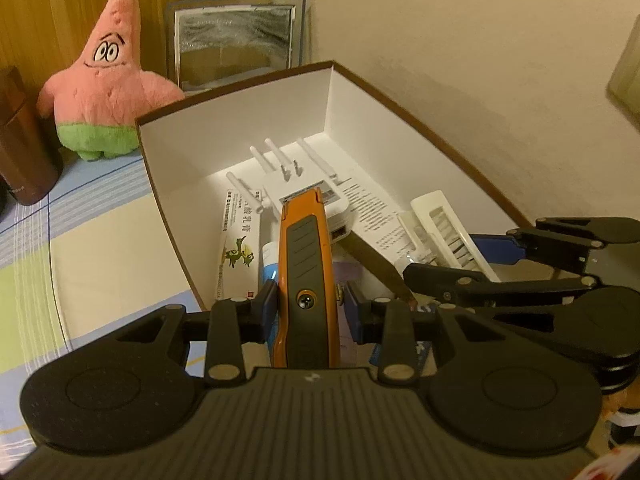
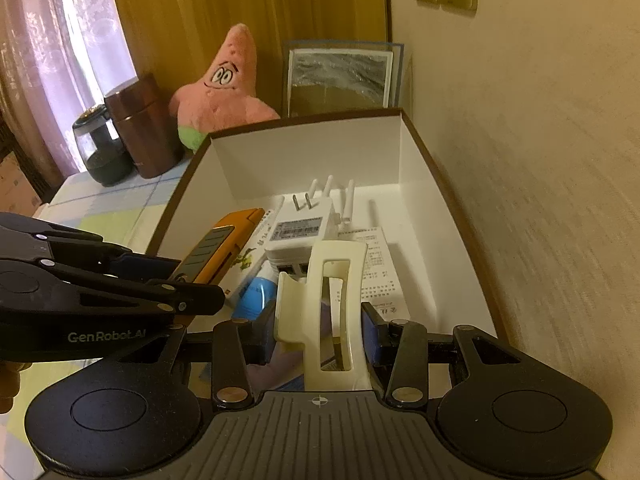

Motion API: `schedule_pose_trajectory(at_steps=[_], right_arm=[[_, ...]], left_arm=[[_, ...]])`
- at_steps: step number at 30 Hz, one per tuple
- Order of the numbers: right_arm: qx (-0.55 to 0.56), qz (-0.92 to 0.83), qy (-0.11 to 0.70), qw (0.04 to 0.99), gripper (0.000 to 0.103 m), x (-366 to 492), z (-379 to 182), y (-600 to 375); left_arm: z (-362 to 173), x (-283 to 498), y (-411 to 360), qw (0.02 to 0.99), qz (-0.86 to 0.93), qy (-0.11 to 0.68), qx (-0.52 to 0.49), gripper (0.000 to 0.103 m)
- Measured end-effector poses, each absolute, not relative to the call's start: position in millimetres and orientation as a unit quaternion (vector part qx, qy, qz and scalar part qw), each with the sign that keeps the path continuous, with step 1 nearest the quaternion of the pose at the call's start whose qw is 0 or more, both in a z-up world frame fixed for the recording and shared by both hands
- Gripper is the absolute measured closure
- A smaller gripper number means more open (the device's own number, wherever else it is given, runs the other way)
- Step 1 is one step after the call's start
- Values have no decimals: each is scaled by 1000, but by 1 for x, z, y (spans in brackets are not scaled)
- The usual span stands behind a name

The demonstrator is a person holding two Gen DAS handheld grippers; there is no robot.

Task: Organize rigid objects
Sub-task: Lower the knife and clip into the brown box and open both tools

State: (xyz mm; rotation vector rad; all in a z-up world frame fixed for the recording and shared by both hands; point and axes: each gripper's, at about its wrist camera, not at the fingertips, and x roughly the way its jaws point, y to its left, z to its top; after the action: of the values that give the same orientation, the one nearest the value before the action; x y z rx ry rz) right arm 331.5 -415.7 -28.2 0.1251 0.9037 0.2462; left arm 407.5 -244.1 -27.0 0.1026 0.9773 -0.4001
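A white box with brown rim [image 1: 240,128] [image 2: 304,148] stands on the table against the wall. Inside lie a white router with antennas [image 1: 304,192] [image 2: 304,228], a paper leaflet [image 1: 376,208] [image 2: 380,268], a long carton [image 1: 238,248] and a blue tube [image 2: 254,296]. My left gripper [image 1: 308,304] is shut on an orange and grey utility knife [image 1: 306,264] [image 2: 216,248] above the box's near end. My right gripper [image 2: 320,332] is shut on a cream plastic hair claw [image 2: 334,304] [image 1: 448,228], also above the box.
A pink starfish plush [image 1: 104,80] [image 2: 224,84] sits behind the box beside a framed mirror [image 1: 236,44] [image 2: 340,76]. A brown canister [image 1: 20,140] [image 2: 140,124] and a dark jar [image 2: 100,148] stand to the left. The wall [image 1: 500,80] runs along the right.
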Motion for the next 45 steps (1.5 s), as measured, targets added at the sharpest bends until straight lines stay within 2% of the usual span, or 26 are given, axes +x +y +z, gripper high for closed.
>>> schedule_pose_trajectory(at_steps=[11, 27, 33, 37, 39, 43, 45], right_arm=[[65, 126, 447, 883, 64, 346, -41, -413], [68, 132, 447, 882, 64, 356, -49, -407], [64, 130, 440, 886, 64, 358, -47, -406], [72, 130, 439, 886, 60, 356, -46, -409], [74, 127, 438, 887, 55, 354, -45, -410], [81, 128, 433, 889, 46, 345, -39, -414], [84, 128, 431, 889, 44, 340, -37, -415]], left_arm=[[-46, 426, -241, 853, -178, 489, 41, 75], [-44, 434, -238, 855, -176, 485, 48, 73], [-42, 434, -235, 860, -172, 477, 49, 69], [-39, 431, -231, 864, -175, 470, 48, 66], [-37, 430, -230, 865, -177, 467, 47, 66], [-32, 423, -227, 871, -176, 457, 47, 55], [-30, 419, -226, 871, -181, 454, 44, 53]])
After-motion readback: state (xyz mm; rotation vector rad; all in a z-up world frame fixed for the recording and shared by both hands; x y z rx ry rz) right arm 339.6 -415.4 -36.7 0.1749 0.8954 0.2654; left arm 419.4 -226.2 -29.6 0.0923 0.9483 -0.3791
